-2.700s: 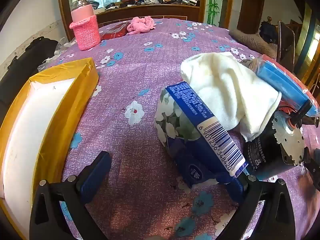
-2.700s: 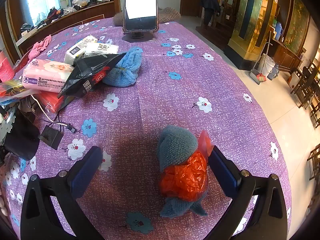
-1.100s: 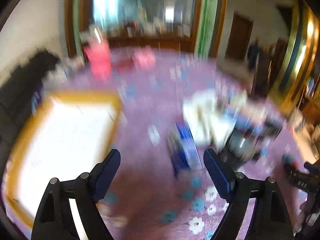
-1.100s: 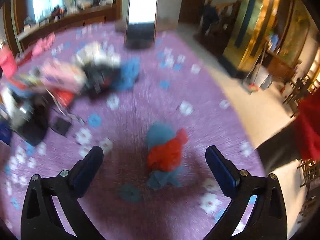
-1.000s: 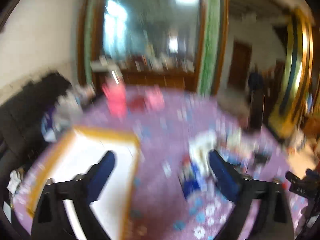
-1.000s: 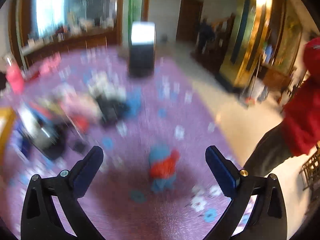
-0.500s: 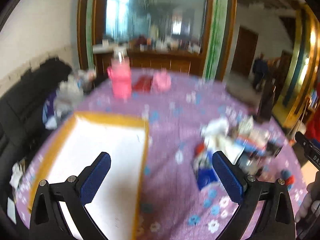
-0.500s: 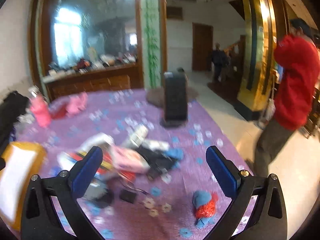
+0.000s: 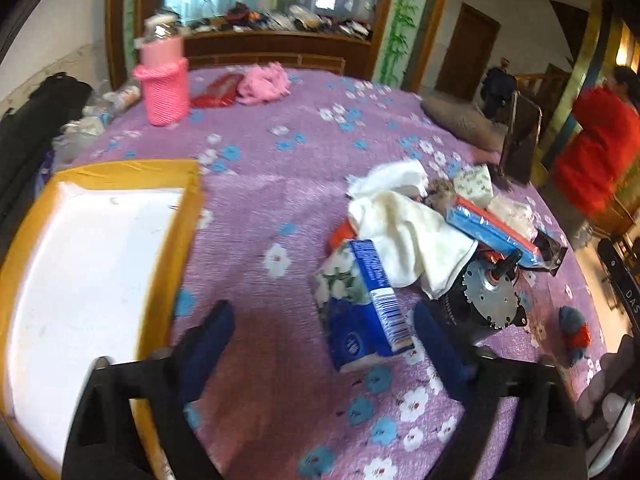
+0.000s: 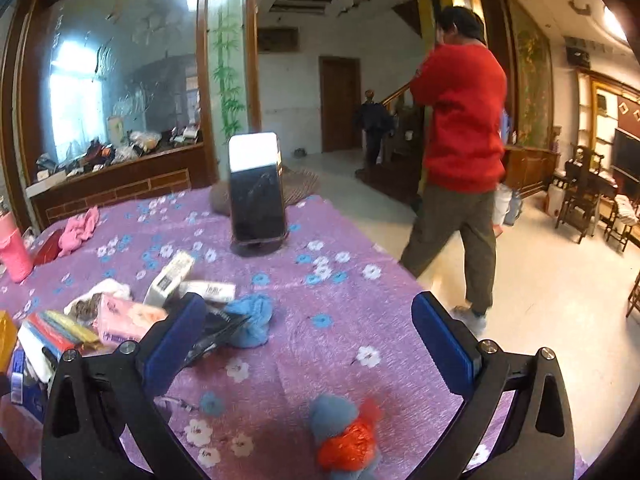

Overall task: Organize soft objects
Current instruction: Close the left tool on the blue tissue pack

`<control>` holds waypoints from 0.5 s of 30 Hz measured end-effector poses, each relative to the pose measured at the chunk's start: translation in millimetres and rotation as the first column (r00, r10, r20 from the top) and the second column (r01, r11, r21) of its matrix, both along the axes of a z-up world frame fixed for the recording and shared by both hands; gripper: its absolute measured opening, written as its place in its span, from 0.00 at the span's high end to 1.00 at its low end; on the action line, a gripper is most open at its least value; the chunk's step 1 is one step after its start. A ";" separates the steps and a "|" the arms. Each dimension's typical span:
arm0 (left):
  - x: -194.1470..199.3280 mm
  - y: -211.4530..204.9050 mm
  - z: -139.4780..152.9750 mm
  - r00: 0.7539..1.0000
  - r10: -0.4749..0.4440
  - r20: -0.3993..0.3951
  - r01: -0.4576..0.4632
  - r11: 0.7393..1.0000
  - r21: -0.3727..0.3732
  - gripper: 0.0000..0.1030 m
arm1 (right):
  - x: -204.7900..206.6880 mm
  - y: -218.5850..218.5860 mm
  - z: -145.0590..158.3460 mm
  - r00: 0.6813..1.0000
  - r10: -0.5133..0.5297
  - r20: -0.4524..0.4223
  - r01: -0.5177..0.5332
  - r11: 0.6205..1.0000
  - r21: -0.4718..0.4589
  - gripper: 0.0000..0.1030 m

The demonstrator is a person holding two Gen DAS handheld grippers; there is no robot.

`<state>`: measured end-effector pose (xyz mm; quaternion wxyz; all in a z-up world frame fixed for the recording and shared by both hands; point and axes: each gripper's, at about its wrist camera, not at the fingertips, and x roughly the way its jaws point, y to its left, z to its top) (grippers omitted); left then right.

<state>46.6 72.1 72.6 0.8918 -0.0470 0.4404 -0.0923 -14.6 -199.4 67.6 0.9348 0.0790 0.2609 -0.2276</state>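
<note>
My left gripper [image 9: 324, 330] is open and empty, held above the purple flowered cloth. Just ahead of it lies a blue tissue pack [image 9: 362, 300], with a cream towel [image 9: 404, 228] draped over the pile behind. A yellow-rimmed white tray [image 9: 100, 248] lies to its left. My right gripper [image 10: 308, 336] is open and empty, raised high above the table. Below it lies a grey-blue cloth wrapped with an orange bag [image 10: 346, 438], also small at the right of the left wrist view [image 9: 574, 330]. A blue towel [image 10: 252, 318] and a pink tissue pack [image 10: 128, 318] lie to its left.
A black motor with a metal disc [image 9: 484, 300] sits right of the tissue pack. A pink-sleeved jar [image 9: 162, 76] and a pink cloth [image 9: 262, 84] stand at the far edge. A phone on a stand [image 10: 256, 192] faces me. A person in red [image 10: 460, 152] stands beside the table.
Both grippers have lifted up and back from the table, so more of the room shows. The grey-blue cloth, earlier between the right fingers, now lies below them. Both stay open.
</note>
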 end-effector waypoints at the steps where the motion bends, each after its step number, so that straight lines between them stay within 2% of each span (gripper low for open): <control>1: 8.2 -1.3 -7.6 1.000 -0.014 -0.019 0.013 1.000 -0.011 0.31 | 3.4 0.9 -1.4 1.000 0.005 -0.013 -0.005 1.000 -0.001 0.00; 3: 19.1 -2.6 -20.9 0.999 -0.031 -0.037 0.029 0.998 -0.050 0.31 | 6.6 0.9 -4.1 0.999 0.011 -0.034 -0.011 1.000 0.000 0.00; 5: 28.0 -3.5 -29.7 0.998 -0.040 -0.047 0.037 0.998 -0.056 0.31 | 10.5 -1.1 -8.9 0.999 0.015 -0.047 -0.014 1.000 0.012 0.00; 8: 33.0 1.3 -36.3 0.997 -0.046 -0.058 0.041 0.996 -0.082 0.39 | 13.3 -3.4 -13.5 0.998 0.008 -0.056 -0.007 1.000 0.013 0.00; 15: 20.6 24.7 -31.3 0.999 -0.028 -0.030 0.025 0.996 -0.088 0.39 | 16.3 -2.4 -16.6 0.997 0.000 -0.077 0.001 1.000 0.014 0.00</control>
